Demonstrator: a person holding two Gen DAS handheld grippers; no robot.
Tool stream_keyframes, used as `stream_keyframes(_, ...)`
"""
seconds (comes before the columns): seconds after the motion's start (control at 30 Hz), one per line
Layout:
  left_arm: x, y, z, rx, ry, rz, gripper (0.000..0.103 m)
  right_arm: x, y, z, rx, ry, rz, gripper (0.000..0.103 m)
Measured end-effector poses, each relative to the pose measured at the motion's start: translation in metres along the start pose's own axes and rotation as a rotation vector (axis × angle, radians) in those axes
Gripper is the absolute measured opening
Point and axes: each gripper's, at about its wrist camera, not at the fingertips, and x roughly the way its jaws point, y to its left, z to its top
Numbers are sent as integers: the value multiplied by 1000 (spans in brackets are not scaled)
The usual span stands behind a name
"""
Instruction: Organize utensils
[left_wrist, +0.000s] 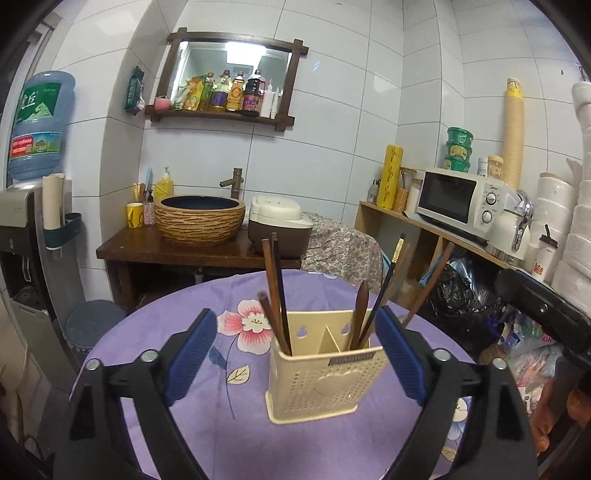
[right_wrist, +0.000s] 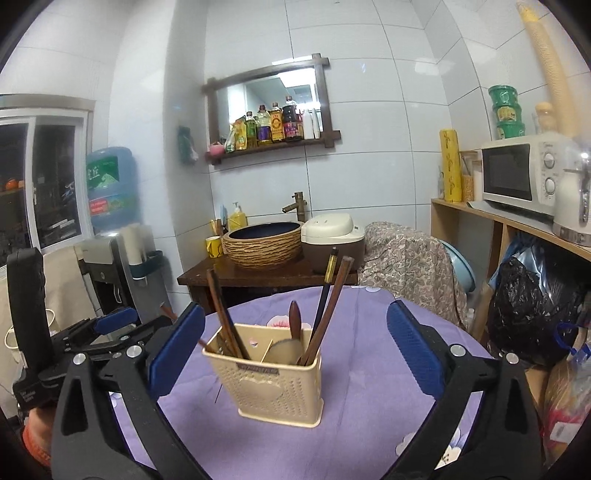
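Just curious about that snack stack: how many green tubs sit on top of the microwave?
3, stacked in one column on the microwave: bottom green tub, middle green tub, top green tub. Others behind them could be hidden.

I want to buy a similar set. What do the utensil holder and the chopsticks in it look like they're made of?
Utensil holder: looks like moulded cream plastic, matte, with perforated walls and a raised heart. Chopsticks: seem to be dark brown wood, faintly grained; the black one with a gold band may be lacquered or plastic.

Cream utensil holder (left_wrist: 325, 384) upright on the purple tabletop (left_wrist: 155, 373).
Brown chopsticks (left_wrist: 275, 291) lean in its left compartment; a wooden spoon (left_wrist: 359, 314) and darker chopsticks (left_wrist: 388, 284) lean in its right.
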Motion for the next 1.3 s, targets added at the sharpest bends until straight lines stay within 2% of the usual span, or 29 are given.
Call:
stream_keyframes(0.07,-13,1,-7,7,-24,12,98,-13,0,-10,9,1,-4,97)
stream_keyframes(0.2,-42,0,-24,36,-56,38,98,-42,3,-37,2,-15,-59,97)
stream_keyframes(0.3,-67,2,-48,36,-100,65,98,-59,13,-65,-57,-37,-102,97)
stream_keyframes(0.37,-84,2,-69,32,-113,85,98,-70,21,-95,-97,10,-90,97)
stream_keyframes(0.47,-111,2,-104,39,-116,90,98,-90,28,-135,-73,87,-89,97)
stream_keyframes(0.6,-146,-6,-142,80,-110,125,98,-124,37,-173,-10,129,-77,97)
stream_keyframes(0.7,-166,-12,-156,111,-114,160,98,-152,47,-191,-24,115,-95,97)
stream_keyframes(0.83,-191,-12,-166,101,-119,182,98,-181,62,-201,-45,101,-94,97)
stream_keyframes(0.93,-201,-7,-171,61,-93,190,98,-196,69,-201,-28,83,-93,97)
stream_keyframes(1.1,-210,-5,-175,39,-87,189,98,-209,75,-195,-14,36,-79,97)
stream_keyframes(1.3,-215,-3,-178,30,-96,184,98,-210,80,-191,-37,26,-76,97)
